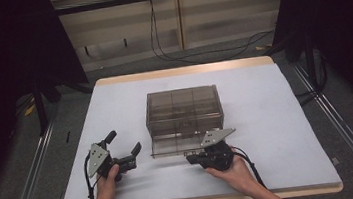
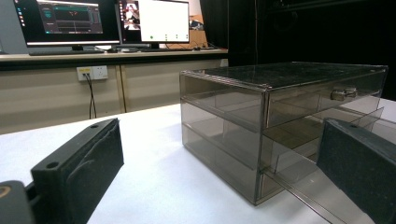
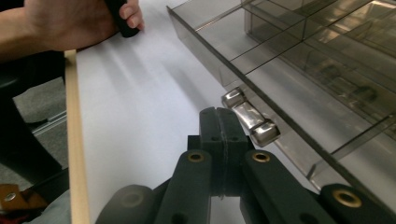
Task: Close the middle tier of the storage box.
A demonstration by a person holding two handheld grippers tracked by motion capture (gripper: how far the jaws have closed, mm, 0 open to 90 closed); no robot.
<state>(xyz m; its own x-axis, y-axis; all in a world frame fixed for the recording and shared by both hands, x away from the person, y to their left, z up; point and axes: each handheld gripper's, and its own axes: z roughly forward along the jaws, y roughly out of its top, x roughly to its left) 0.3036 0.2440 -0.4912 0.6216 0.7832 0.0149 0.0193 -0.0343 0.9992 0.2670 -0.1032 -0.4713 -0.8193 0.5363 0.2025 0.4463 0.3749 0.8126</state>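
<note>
A smoked clear drawer box stands in the middle of the white mat. Its bottom drawer is pulled partly out toward me. My right gripper lies low in front of that drawer. In the right gripper view its jaws are shut together with nothing between them, and the drawer's silver handle sits just to their right. My left gripper rests on the mat to the left of the box, open and empty. Between its wide fingers I see the box and an upper drawer's handle.
The mat covers a wooden table whose front edge runs close to my right gripper. The person's left hand holds the other gripper near that edge. Monitors on a bench and cables on the floor lie beyond the table.
</note>
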